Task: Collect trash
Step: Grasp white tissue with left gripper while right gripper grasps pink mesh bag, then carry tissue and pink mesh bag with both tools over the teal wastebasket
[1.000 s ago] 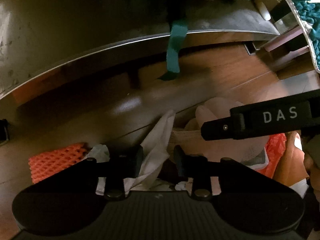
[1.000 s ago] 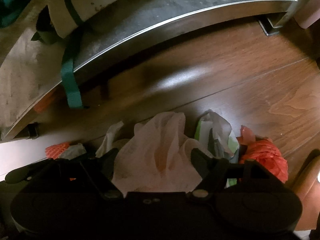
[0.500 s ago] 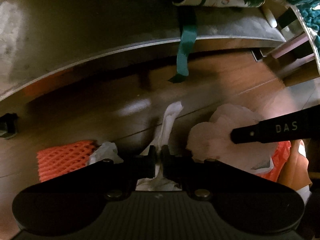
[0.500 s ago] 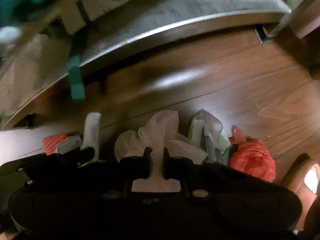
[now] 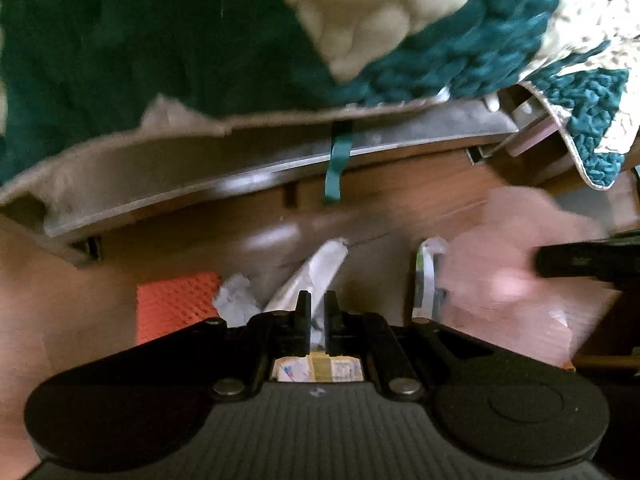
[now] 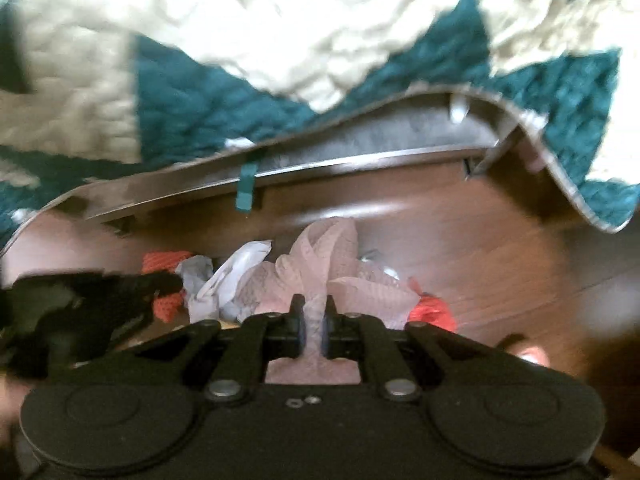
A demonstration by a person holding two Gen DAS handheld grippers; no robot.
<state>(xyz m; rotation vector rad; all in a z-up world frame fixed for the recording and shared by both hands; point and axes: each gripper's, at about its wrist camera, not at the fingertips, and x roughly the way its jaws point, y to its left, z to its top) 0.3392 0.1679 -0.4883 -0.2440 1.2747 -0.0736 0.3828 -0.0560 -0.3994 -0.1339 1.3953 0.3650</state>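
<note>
My left gripper is shut on a white plastic wrapper that sticks up and forward from its tips. My right gripper is shut on a pink crumpled tissue, which fans out above the fingers. The tissue shows blurred in the left wrist view, with the right gripper's finger beside it. The left gripper shows at the left of the right wrist view. Both are lifted above the wooden floor.
An orange foam net, crumpled white paper and a clear wrapper lie on the floor. A red plastic bag lies to the right. A bed frame rail with a teal strap and a teal-and-cream quilt hang ahead.
Both grippers closed on their pieces, then rose and pulled back from the floor. The quilt now fills the upper view and the floor trash looks smaller.
</note>
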